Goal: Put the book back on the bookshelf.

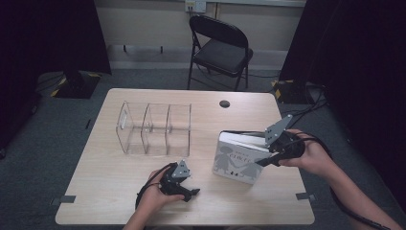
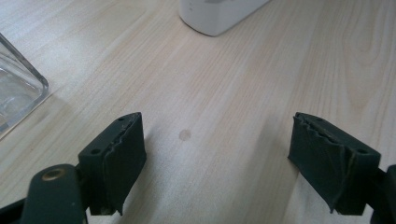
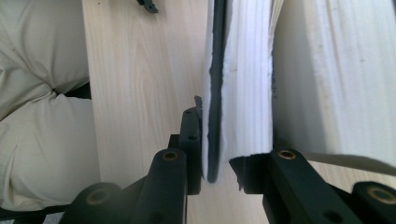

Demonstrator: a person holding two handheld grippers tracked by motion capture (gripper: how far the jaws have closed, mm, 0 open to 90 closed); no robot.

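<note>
At right of centre in the high view, one hardcover book [image 1: 238, 160] stands tilted on the table [image 1: 110, 191], clamped by the right gripper [image 1: 268, 155].

Its pale grey cover shows dark silhouette figures under a title too small to read; the right gripper view shows a dark cover edge and white page block [image 3: 245, 84] pinched between the jaws. Left of it stands one clear acrylic organizer [image 1: 154, 128] with three compartments, apart from the book. The left gripper [image 1: 189, 194] rests low at lower centre, jaws apart over bare wood with nothing between them. One black folding chair [image 1: 221, 48] stands beyond the table at upper centre. One dark round spot [image 1: 224, 103] marks the tabletop's far edge.
</note>
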